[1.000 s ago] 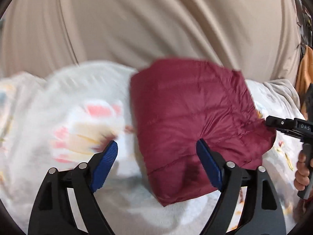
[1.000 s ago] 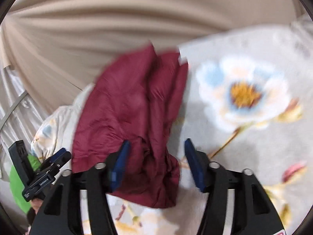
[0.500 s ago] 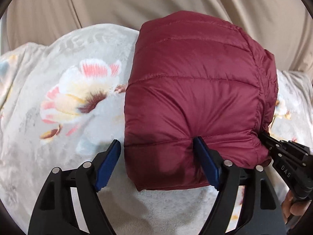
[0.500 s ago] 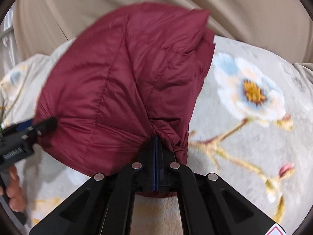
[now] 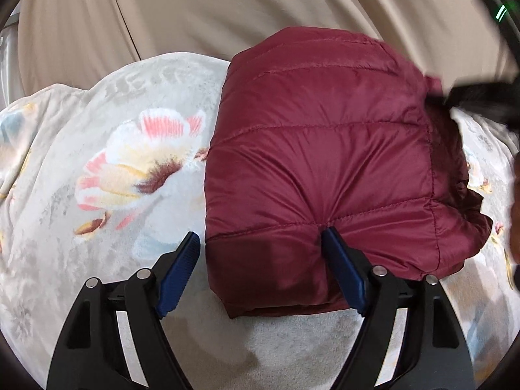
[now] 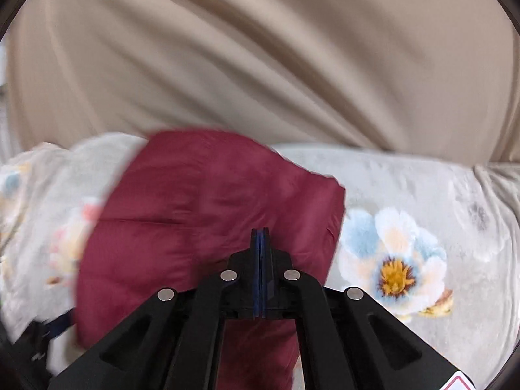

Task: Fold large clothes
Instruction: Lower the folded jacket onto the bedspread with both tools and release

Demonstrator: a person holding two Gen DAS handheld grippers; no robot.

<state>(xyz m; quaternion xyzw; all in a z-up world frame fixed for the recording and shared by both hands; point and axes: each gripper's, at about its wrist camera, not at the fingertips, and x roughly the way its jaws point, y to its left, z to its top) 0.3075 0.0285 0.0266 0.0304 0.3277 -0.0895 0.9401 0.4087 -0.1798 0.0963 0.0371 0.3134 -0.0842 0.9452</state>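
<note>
The pale plush blanket printed with large flowers covers the work surface; a pink and cream bloom lies at the left of the left wrist view. Behind it hangs a beige draped fabric backdrop.

The left gripper, black-framed with blue ribbed pads, stands wide apart. Its left pad rests just off the near left corner of the garment, above bare blanket; its right pad presses into the near edge, denting the padding there. The near left corner lies between the two pads, and they do not clamp it.

The dark red quilted puffer jacket lies folded into a compact, roughly rectangular bundle on the blanket, right of the pink bloom, with loose folds bunched at its right side. A blurred black object crosses the upper right of this view, touching the bundle's far right corner; its identity cannot be told.

In the right wrist view, the right gripper is fully closed, pads together, above the jacket. No fabric shows between the pads. A blue and white bloom with a yellow centre lies to the right.
</note>
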